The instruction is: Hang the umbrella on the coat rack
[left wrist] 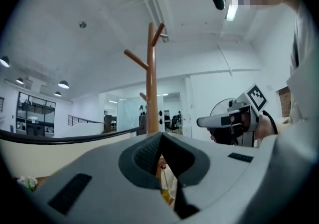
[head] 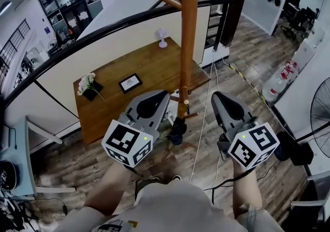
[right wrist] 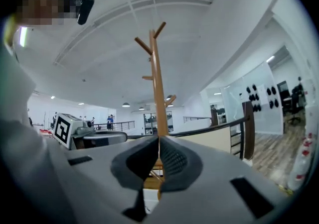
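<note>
The coat rack pole [head: 188,45] rises dead ahead, open air either side, black railing [head: 93,34] behind

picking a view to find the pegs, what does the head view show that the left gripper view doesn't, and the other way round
Head view only: the floor and the table with flowers and a frame.

Left gripper view only: the ceiling, the lamps, the rack top with its upper pegs, and the left gripper seen along its jaws, which are shut with nothing between them.

Both: the rack pole, the railing and the right gripper.
</note>
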`<state>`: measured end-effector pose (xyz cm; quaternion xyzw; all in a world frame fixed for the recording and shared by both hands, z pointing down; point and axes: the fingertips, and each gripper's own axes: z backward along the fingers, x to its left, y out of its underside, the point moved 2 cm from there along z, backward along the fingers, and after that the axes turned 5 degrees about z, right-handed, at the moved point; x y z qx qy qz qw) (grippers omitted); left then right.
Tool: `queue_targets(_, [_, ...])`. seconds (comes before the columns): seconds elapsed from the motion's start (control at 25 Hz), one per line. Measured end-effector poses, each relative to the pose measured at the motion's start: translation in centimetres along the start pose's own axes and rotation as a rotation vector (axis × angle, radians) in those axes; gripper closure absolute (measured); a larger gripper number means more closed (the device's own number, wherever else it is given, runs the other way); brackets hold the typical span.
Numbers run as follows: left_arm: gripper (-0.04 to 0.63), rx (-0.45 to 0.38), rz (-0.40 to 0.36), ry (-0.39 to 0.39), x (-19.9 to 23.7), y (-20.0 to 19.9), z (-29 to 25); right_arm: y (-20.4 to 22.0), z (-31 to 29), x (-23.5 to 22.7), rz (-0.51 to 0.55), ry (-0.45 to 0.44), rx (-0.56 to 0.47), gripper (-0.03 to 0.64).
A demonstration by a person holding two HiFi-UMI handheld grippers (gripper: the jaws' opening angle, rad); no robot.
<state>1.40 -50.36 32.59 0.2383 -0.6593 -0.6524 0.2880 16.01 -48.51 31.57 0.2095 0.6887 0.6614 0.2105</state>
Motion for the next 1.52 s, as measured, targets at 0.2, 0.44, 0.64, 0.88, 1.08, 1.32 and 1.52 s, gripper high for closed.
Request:
queue_targets(0.2, [0.592, -0.047, -0.055, -0.023, -1.5, -2.8, 2.4, -1.4, 3.0, 1.3, 0.064, 0.0, -0.021, 0.612])
queue_targets(0.44, [0.592, -0.04, -0.086, -0.056, -2.5, -2.7, 4.6, -1.2, 5.9, 1.9, 0.052, -0.001, -0.033, 0.612])
queue_targets(0.64, [0.592, -0.003, -0.095, -0.084, -2.7, -0.8, 5.7, 0.5, 7.2, 2.7, 0.049, -0.005, -0.002, 0.614])
queue_targets(0.88, [0.592, 0.063, -0.054, -0.109, -2.9, 2.1, 6.8, 3.1, 7.5, 3.4, 0.058, -0.016, 0.069, 0.612])
queue_targets(1.08, [0.592, 0.073, -0.05, -0.113, -3.3, 2.4, 6.9, 3.5, 7.7, 3.5, 0.03, -0.022, 0.062, 0.614])
queue_targets(1.32, [0.592, 0.072, -0.047, -0.123, -3.2, 2.2, 7.3, 3.7, 7.7, 3.6, 0.019, -0.024, 0.06, 0.614])
queue_targets(1.52, [0.592, 0.075, -0.043, -0.126, -3.7, 2.4, 6.9, 4.2, 8.0, 3.1, 0.012, -0.023, 0.063, 0.614])
